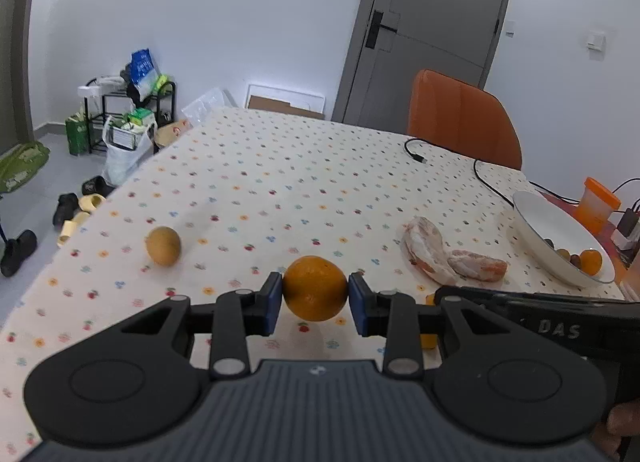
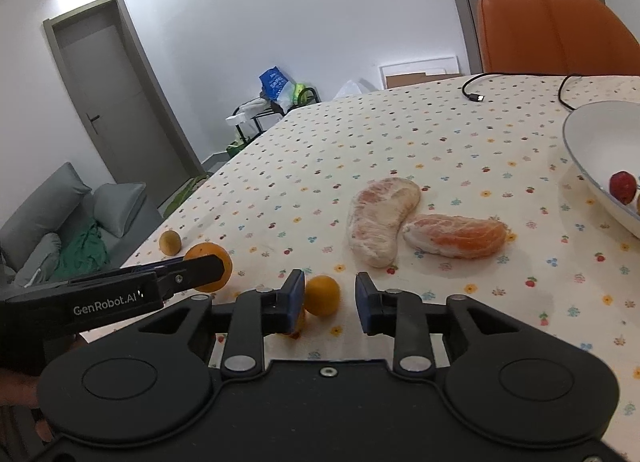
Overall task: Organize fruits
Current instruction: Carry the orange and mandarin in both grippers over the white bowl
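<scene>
The left gripper (image 1: 315,293) clamps the orange (image 1: 315,288); a thin pinch might let it roll free. The right gripper (image 2: 330,299) stands narrowly apart, gripping nothing; closing off-centre could nudge the small fruit (image 2: 322,295) away.

The left claw (image 1: 315,294) grips an orange (image 1: 315,288) above the table (image 1: 280,165).

The white bowl (image 2: 580,149) is cut off at the right edge.
</scene>
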`<state>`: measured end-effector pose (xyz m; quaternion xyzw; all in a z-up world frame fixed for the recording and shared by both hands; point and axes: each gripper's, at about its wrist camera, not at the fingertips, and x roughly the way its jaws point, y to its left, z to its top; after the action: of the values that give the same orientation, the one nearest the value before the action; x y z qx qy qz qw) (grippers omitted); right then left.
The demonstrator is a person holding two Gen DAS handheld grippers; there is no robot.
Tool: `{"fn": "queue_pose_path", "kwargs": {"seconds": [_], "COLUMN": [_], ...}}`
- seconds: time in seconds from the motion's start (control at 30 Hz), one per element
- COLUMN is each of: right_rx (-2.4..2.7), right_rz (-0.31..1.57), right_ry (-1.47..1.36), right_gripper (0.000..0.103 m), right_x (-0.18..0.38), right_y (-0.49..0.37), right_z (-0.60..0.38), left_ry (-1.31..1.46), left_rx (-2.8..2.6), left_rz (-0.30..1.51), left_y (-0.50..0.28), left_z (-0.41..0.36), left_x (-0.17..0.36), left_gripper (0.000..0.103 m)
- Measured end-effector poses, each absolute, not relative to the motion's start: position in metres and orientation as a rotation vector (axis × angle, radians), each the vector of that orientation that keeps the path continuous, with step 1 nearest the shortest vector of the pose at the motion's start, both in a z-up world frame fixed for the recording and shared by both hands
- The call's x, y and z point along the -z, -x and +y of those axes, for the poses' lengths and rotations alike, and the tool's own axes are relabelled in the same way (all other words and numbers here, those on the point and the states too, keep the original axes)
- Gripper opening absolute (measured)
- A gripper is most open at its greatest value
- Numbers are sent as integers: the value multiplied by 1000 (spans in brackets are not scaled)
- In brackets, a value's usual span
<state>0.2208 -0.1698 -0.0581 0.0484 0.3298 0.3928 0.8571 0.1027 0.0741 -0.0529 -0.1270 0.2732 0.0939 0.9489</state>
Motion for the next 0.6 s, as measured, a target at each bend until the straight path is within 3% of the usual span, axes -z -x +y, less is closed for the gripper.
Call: {"fn": "queue_pose_path", "kwargs": {"seconds": [0.13,0.2,0.6], "right_rx": [-848,-849,-834], "right_rz": [695,700,643], "right_ry": [-110,-93,-99], "right_gripper": [28,20,19], "right_x": [64,64,52], "right_y": [-223,-223,-214], "right_z": [-164,-162,-186], "left_ry": [262,263,236], "left_rx": [-219,-225,-182], "left_rz": [547,547,532], "left_y": [-96,-95,-104], "left_z": [78,79,59], "left_x": [49,49,43], "left_gripper": [34,34,34]}}
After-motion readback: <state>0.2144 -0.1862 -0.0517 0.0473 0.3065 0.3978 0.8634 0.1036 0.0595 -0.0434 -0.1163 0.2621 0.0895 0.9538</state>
